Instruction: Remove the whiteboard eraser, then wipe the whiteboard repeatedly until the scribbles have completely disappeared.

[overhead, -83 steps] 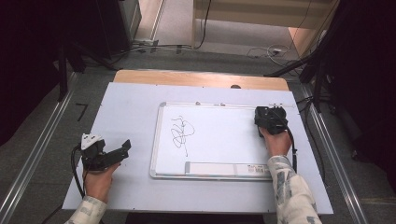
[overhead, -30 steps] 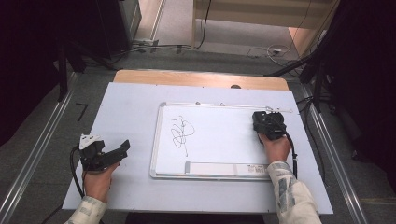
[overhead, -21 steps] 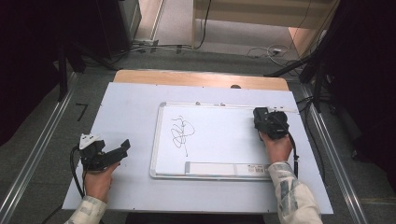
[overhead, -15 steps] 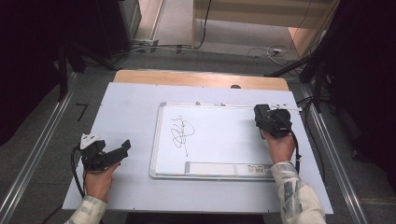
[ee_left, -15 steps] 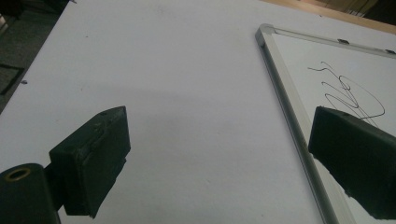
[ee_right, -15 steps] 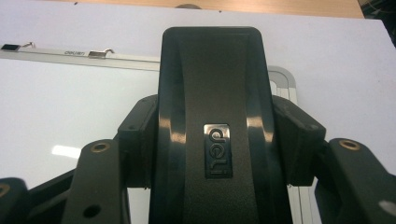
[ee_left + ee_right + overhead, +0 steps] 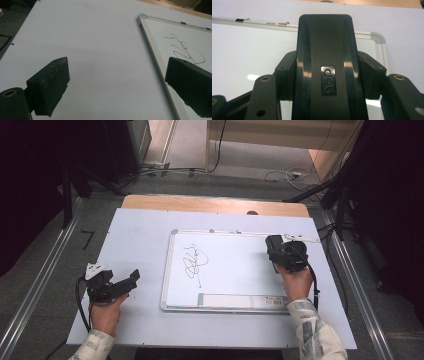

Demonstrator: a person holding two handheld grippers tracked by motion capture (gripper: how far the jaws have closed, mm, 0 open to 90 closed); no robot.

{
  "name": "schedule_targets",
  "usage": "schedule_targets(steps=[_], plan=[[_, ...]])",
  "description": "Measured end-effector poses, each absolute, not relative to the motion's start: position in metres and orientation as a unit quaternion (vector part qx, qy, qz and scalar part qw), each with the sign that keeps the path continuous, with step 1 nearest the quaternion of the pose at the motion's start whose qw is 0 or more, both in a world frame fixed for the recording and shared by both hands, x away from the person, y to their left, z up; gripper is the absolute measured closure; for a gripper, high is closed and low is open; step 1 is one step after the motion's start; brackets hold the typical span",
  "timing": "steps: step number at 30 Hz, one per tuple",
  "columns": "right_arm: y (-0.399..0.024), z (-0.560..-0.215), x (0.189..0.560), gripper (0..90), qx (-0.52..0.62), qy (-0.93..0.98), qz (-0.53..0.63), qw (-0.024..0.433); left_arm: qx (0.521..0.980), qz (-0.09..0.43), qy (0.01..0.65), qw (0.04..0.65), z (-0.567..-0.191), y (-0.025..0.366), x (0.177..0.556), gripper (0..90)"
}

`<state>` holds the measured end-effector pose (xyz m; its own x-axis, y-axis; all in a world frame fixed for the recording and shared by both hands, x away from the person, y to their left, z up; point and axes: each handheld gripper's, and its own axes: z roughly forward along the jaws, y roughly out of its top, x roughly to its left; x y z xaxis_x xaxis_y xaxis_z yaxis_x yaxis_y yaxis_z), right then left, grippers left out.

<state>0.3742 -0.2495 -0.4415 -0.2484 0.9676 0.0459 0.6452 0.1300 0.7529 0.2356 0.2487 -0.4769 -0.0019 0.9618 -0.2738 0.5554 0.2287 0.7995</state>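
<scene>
A white whiteboard (image 7: 235, 275) in a silver frame lies flat on the table, with a black scribble (image 7: 194, 260) on its left half. My right gripper (image 7: 275, 254) hovers over the board's right side, shut on a black whiteboard eraser (image 7: 274, 246). In the right gripper view the eraser (image 7: 325, 62) stands between the two jaws, its logo facing the camera, with the board's top right corner (image 7: 380, 37) behind it. On the table left of the board rests my left gripper (image 7: 131, 279), open and holding nothing. In the left gripper view the left gripper (image 7: 120, 75) shows the board frame (image 7: 153, 58) and the scribble (image 7: 186, 50) beyond its jaws.
The table top (image 7: 140, 240) is a pale sheet with a wooden strip (image 7: 215, 204) along its far edge. Metal rails (image 7: 40, 285) run down both sides of the table. Cables (image 7: 165, 170) lie on the floor behind it. A label strip (image 7: 240, 300) runs along the board's near edge.
The right gripper with the eraser has shifted only slightly over the board's right side. The left gripper has stayed where it was.
</scene>
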Motion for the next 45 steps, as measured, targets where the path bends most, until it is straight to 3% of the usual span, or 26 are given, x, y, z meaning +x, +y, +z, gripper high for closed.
schedule_targets(steps=[22, 45], plan=[[-0.219, -0.446, 0.372, 37.8, 0.534, 0.740, 0.344, 0.220, 0.570, 0.246, 0.664, 0.417, -0.477, 0.248, 0.234, 6.1], [-0.115, -0.455, 0.358, 37.9, 0.464, 0.793, 0.354, 0.174, 0.573, 0.246, 0.660, 0.419, -0.476, 0.247, 0.233, 6.1]])
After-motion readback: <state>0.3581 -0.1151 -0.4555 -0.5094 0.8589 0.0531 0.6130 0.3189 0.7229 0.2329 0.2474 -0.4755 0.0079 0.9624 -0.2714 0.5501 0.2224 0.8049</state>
